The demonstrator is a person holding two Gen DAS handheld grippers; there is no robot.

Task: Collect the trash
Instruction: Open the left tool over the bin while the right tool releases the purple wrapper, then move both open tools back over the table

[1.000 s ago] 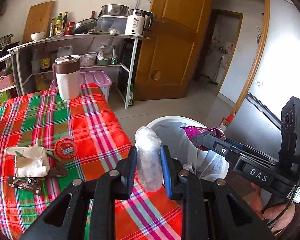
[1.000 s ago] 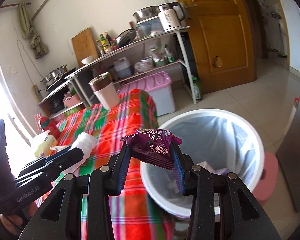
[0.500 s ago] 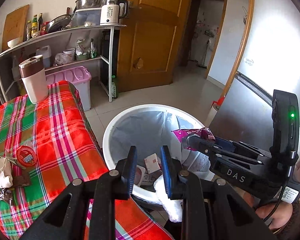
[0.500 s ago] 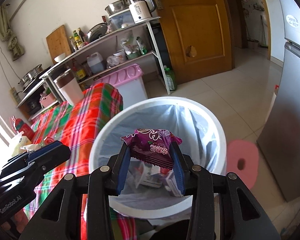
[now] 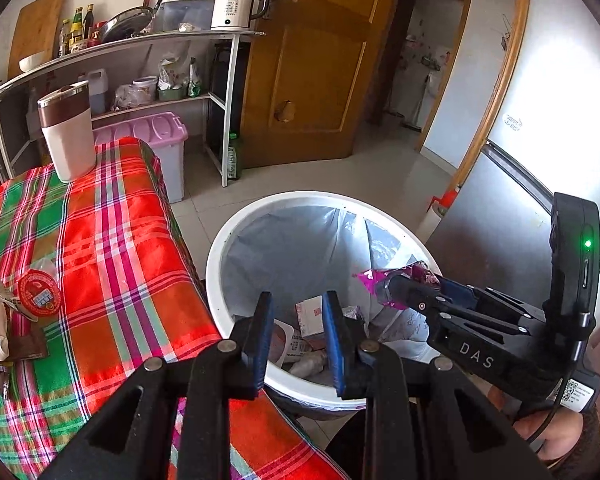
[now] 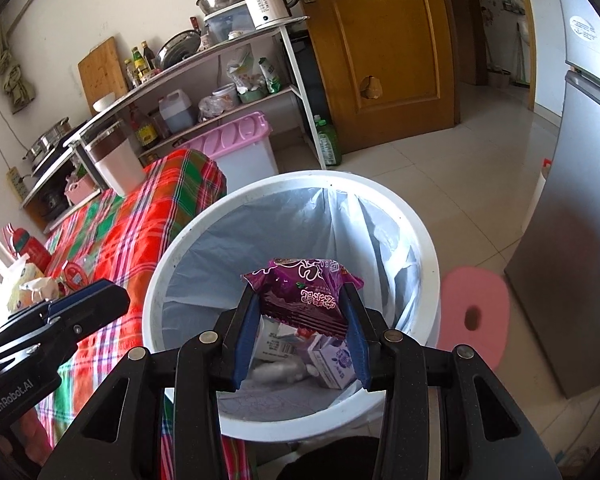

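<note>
Trash bin point(image 6: 416, 236), white with a grey liner, stands on the floor beside the plaid-covered worktop point(image 5: 100, 248) and contains discarded cartons. Right gripper point(image 6: 300, 312) above it: jaws clamp a purple snack wrapper point(image 6: 304, 292). Left gripper point(image 5: 296, 320): jaws slightly apart, just opening, holding nothing.

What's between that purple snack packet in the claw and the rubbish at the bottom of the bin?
Nothing: in the right wrist view the purple packet hangs over bare air above the bin's rubbish.
</note>
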